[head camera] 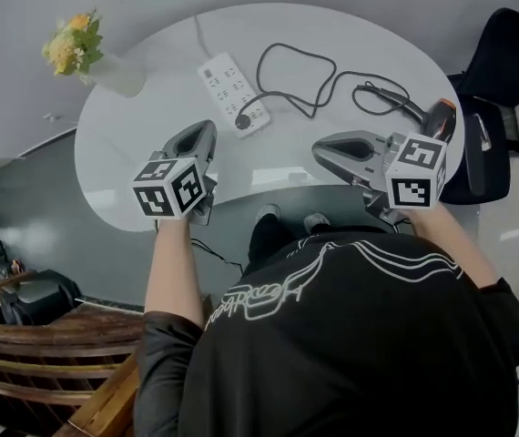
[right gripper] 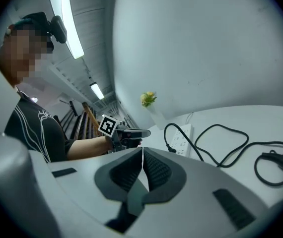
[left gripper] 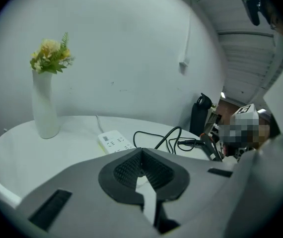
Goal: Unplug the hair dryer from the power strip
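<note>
Left hand-held gripper (head camera: 201, 131): jaws together with nothing in them, over the near part of the table (head camera: 150, 144), short of the power strip (head camera: 232, 92).
Right hand-held gripper (head camera: 318, 150): also closed and empty, on the hair dryer (head camera: 439, 119) side.
Hair dryer: lies at the table's right edge, with its black plug (head camera: 244, 121) seated in the strip's near end.
Risk: the strip looks unfixed. Pulling the plug without pinning the strip would likely drag it along, and tugging the looped cord (head camera: 296, 66) could slide the dryer off the edge.
Room: bare table between the grippers and the strip, and the vase (head camera: 118, 76) is well apart at the left.
</note>
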